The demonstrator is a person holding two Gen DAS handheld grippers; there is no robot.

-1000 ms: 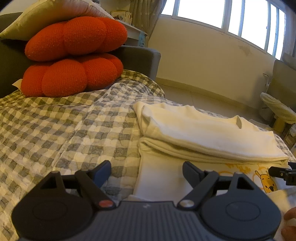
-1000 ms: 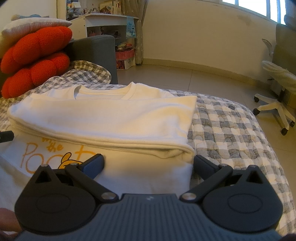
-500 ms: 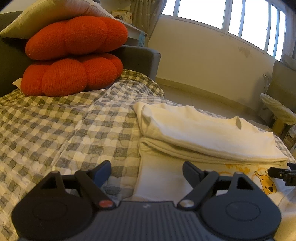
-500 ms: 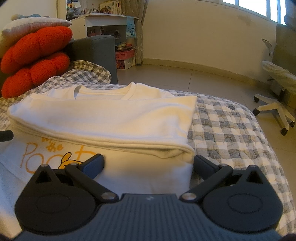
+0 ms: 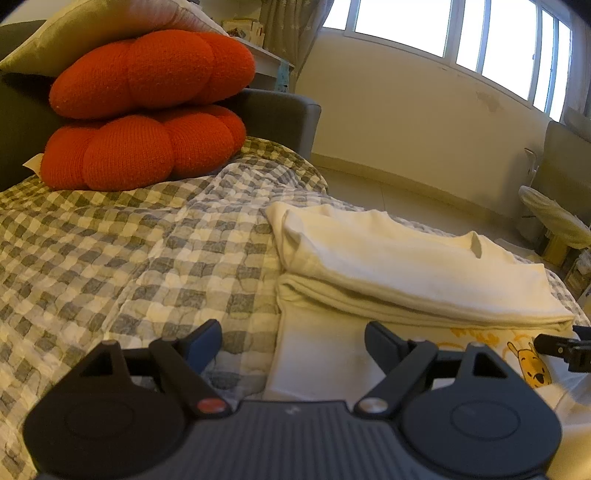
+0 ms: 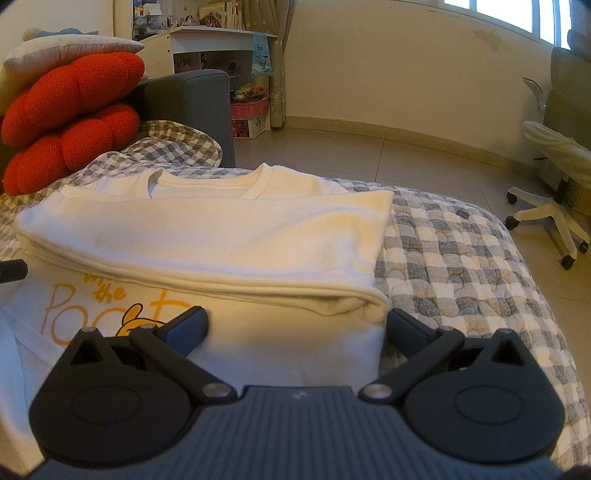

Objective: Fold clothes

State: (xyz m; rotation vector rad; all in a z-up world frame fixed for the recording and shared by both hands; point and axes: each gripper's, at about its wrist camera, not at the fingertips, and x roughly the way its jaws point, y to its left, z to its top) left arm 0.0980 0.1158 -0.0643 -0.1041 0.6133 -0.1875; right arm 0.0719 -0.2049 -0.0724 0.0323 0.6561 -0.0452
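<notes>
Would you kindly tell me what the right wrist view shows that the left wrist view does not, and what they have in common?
Only the right wrist view shows the white desk with the pink basket under it, the wheeled base of the office chair, and the orange lettering on the shirt.

Only the left wrist view shows the bright windows and the yellow bear's face.

Both show the folded cream T-shirt on the checked quilt, the red cushions, and open tongs: left tongs, right tongs.
</notes>
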